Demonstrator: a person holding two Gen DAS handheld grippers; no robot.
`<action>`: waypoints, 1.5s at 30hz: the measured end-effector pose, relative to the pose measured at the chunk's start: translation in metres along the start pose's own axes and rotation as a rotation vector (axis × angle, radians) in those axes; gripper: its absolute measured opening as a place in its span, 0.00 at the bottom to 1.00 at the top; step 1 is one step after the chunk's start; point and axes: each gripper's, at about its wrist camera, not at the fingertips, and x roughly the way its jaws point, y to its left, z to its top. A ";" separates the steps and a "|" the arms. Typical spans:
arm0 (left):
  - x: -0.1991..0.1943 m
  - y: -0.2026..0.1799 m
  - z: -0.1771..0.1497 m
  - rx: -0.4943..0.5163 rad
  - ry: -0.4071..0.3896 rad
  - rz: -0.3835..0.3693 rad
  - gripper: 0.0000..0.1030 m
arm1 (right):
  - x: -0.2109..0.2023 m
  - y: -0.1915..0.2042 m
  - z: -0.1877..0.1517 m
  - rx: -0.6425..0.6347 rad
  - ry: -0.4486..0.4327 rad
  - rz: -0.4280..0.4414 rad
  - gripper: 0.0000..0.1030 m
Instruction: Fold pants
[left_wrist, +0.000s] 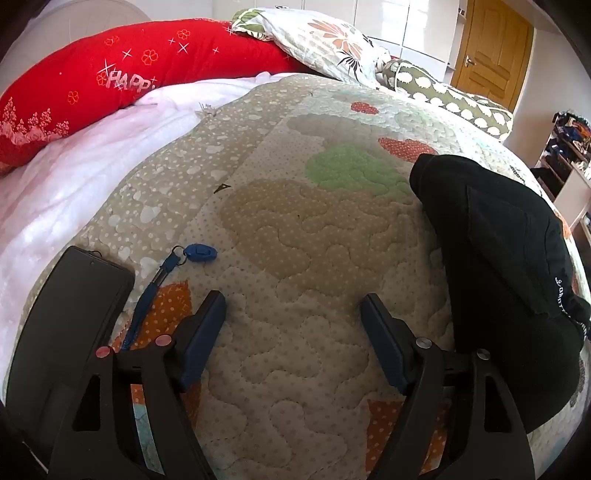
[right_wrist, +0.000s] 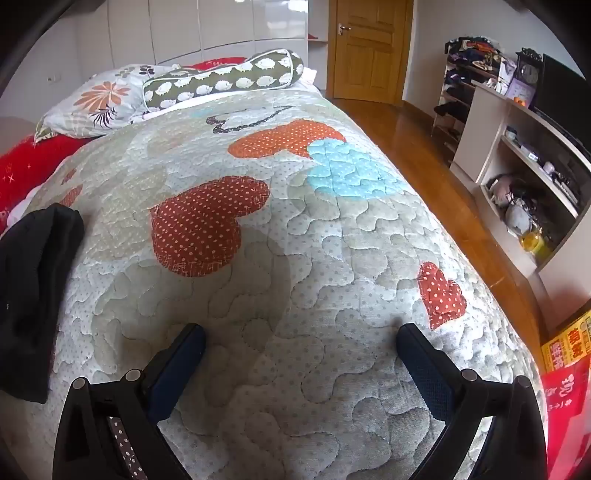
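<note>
The black pants (left_wrist: 502, 266) lie folded in a compact bundle on the quilted bedspread (left_wrist: 295, 258), at the right of the left wrist view. They also show at the left edge of the right wrist view (right_wrist: 33, 280). My left gripper (left_wrist: 293, 299) is open and empty above the quilt, left of the pants. My right gripper (right_wrist: 301, 332) is open and empty above the quilt (right_wrist: 277, 240), right of the pants. Neither gripper touches the pants.
A black phone-like slab (left_wrist: 70, 317) and a blue clicker on a strap (left_wrist: 199, 254) lie at the quilt's left. A red pillow (left_wrist: 110, 81) and patterned pillows (right_wrist: 221, 79) lie at the head. A wooden floor (right_wrist: 443, 177) and shelves (right_wrist: 524, 177) are to the right.
</note>
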 end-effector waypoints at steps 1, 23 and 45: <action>0.002 0.002 0.001 -0.013 0.018 -0.013 0.75 | 0.000 0.000 0.000 0.000 0.000 0.000 1.00; 0.008 -0.004 0.002 0.019 0.041 -0.072 0.96 | -0.001 0.001 0.000 -0.004 0.001 -0.006 1.00; 0.010 -0.013 0.000 0.078 0.051 0.010 0.99 | -0.001 -0.003 0.002 0.013 0.003 0.018 1.00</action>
